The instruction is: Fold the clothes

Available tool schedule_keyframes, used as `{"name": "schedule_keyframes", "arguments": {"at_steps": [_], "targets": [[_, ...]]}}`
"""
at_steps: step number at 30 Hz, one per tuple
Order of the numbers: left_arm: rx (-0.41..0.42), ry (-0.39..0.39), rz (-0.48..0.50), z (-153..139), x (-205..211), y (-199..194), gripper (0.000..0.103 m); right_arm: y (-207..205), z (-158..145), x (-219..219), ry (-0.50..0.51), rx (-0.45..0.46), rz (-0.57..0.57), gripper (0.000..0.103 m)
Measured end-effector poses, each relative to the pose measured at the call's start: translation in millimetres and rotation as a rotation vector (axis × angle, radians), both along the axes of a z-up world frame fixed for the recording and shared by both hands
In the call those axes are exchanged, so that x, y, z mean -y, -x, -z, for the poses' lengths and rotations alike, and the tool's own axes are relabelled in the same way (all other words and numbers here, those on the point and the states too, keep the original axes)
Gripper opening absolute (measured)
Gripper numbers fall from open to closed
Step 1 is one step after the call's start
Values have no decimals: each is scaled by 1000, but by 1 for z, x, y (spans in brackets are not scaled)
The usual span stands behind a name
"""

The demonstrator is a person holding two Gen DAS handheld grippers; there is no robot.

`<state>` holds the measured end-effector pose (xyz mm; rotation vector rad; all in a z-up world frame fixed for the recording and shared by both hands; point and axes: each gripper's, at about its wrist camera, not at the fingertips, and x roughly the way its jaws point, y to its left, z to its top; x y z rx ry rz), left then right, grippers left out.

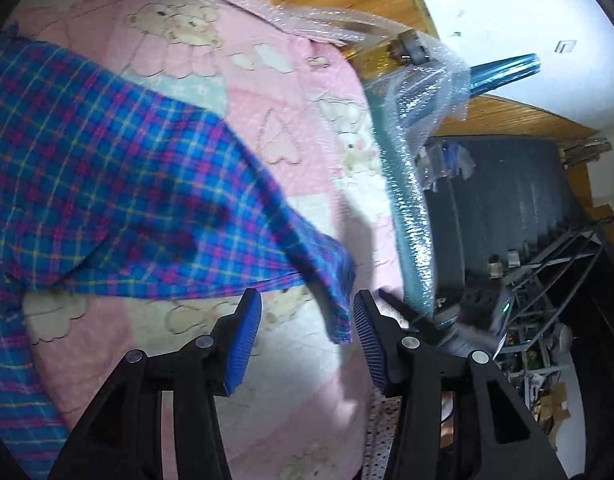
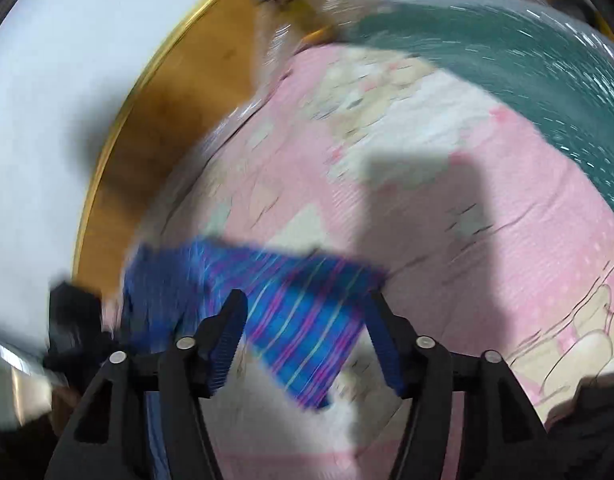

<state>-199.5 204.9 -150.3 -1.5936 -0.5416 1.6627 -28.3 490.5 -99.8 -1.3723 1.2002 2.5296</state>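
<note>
Left wrist view: mostly sharp, slight motion blur on the plaid cloth (image 1: 119, 184). Light from above, hard shadow on the pink quilt (image 1: 307, 152) beside the cloth tip. Glare on the bubble wrap (image 1: 419, 92); white wall (image 1: 507, 20) blown out. Right wrist view: heavy motion smear everywhere, patterns streaked. Big dark shadow across the quilt there. Both: fisheye bending, black vignette in corners.

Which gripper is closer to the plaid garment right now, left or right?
Too close to call. Both are open with a corner of the plaid garment between the fingers: the left gripper near its right finger, the right gripper centred over a blurred corner.
</note>
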Motion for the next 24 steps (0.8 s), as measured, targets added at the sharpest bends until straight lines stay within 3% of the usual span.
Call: {"name": "schedule_keyframes", "arguments": {"at_steps": [4,6,7,11,15,18,20,22,24], "targets": [[-10,43,-28,10,3,10,50,32,26,17,-117,126,-101,61],[-42,76,-20,13,-1,13,50,42,20,36,-270,148,-166,38],[-55,99,-10,16,-4,15,50,46,19,42,-319,165,-188,1],[-90,193,50,37,-15,19,50,46,-5,27,-353,125,-132,2],[-118,181,94,48,-16,16,50,40,-38,-25,-210,19,38,2],[-66,152,88,53,-12,19,50,48,-46,-37,-98,3,65,2],[-65,187,102,50,-17,20,50,60,-46,-34,-38,12,59,2],[-145,244,126,33,-25,14,49,66,-50,-29,48,14,64,2],[-316,221,182,-4,-45,-5,51,71,-54,-24,129,11,70,2]]}}
